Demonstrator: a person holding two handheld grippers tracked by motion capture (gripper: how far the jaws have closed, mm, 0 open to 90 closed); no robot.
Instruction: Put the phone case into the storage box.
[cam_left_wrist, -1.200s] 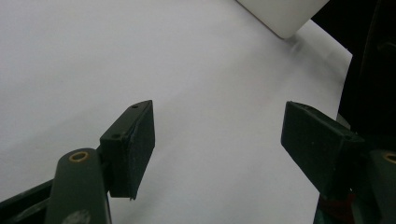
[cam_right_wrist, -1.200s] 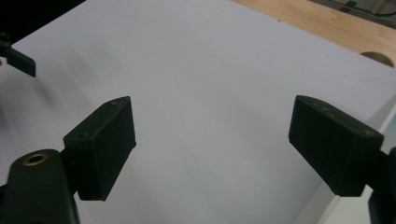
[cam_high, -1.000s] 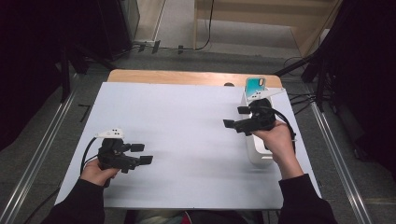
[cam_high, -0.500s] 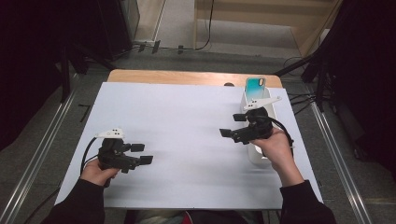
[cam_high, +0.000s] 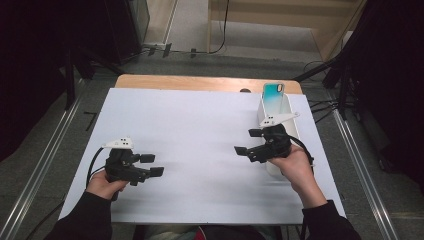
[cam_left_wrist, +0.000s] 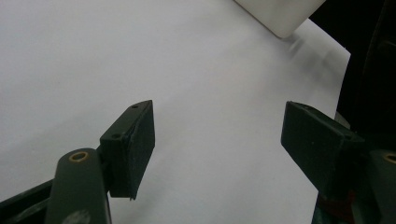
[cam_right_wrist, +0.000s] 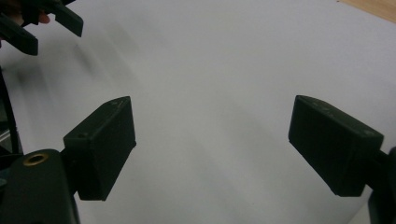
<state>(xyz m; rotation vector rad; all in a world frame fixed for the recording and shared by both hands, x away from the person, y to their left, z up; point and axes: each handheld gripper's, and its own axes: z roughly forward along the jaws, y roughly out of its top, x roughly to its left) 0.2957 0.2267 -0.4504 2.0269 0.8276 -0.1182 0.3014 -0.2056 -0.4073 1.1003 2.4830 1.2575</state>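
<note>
White sheet (cam_high: 200, 150) covers the table, w/ a wood edge at the far side and dark floor around. At the sheet's right side stands a white holder (cam_high: 292, 131), long axis running from the person toward the far edge, and a phone (cam_high: 274, 93) w/ teal back stands upright in its far end.

Right gripper (cam_high: 246, 141) hovers over the sheet just beside the holder, jaws spread wide, nothing between; fingers point toward the table's middle. So the phone lies behind and to the side of these fingers, on the far side of the wrist, not in front. In the right gripper view I see bare sheet between the pads (cam_right_wrist: 105, 144).

Left gripper (cam_high: 151, 165) is well apart from the phone, low near the person, jaws spread too, empty; its view shows a corner of the holder (cam_left_wrist: 280, 14) far ahead.

Right hand is clearly nearer. I judge it must turn the fingers back toward the far-right before reaching the phone, approx. along the holder's axis.
</note>
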